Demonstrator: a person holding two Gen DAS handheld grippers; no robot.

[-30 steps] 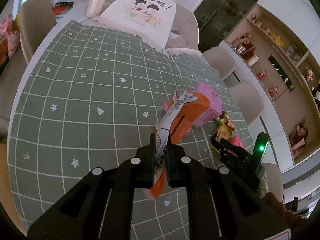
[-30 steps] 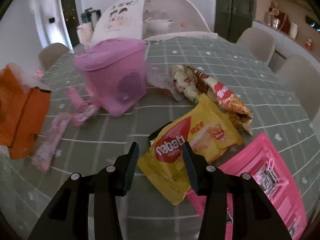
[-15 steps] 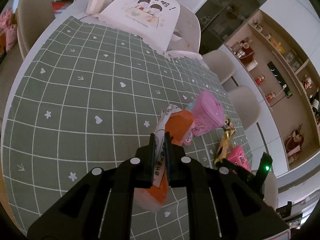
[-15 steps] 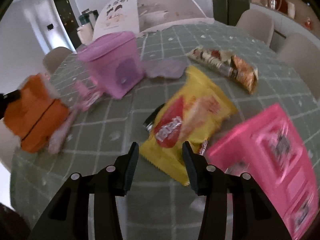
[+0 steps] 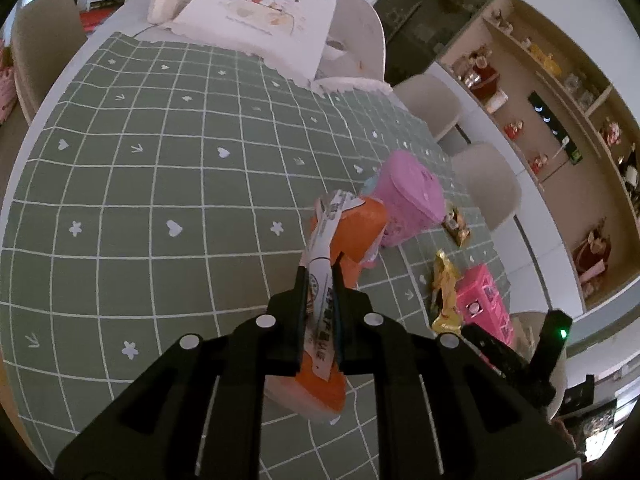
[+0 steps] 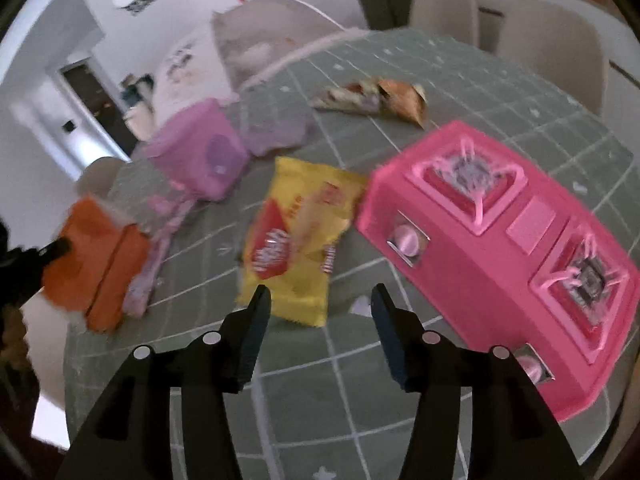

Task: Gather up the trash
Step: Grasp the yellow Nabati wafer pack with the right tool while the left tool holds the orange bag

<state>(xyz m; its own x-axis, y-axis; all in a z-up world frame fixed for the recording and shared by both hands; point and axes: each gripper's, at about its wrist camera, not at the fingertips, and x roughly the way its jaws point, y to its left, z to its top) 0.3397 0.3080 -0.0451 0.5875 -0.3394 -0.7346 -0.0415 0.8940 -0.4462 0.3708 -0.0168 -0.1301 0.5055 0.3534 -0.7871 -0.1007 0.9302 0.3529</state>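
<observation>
Far left in your right wrist view: the orange bag (image 6: 96, 264), pinched at its white-lined rim by your left claw (image 5: 320, 280). That claw is clenched on the rim, and the bag hangs open over the green checked tabletop (image 5: 160, 160) near its edge.

Just right of the bag: a pink wrapper strip (image 6: 150, 264) flat on the cloth, touching the bag's side. Behind it, the purple lidded tub (image 6: 200, 156), upright, with a crumpled lilac sheet (image 6: 276, 136) beside it.

Centre: the yellow wafer packet (image 6: 296, 236), flat on the tabletop, lower edge just ahead of your right claw (image 6: 320, 300). That claw is released, its jaws opening, nothing between them but cloth; the packet's bottom corner lies near the left finger, apart from both pads.

Behind, farther up the tabletop: a crumpled brown-and-orange snack wrapper (image 6: 376, 100), well apart from the packet.

Right: the pink toy stove (image 6: 500, 240), standing just beside the packet, burners up. View is motion-blurred; finer print unreadable.
</observation>
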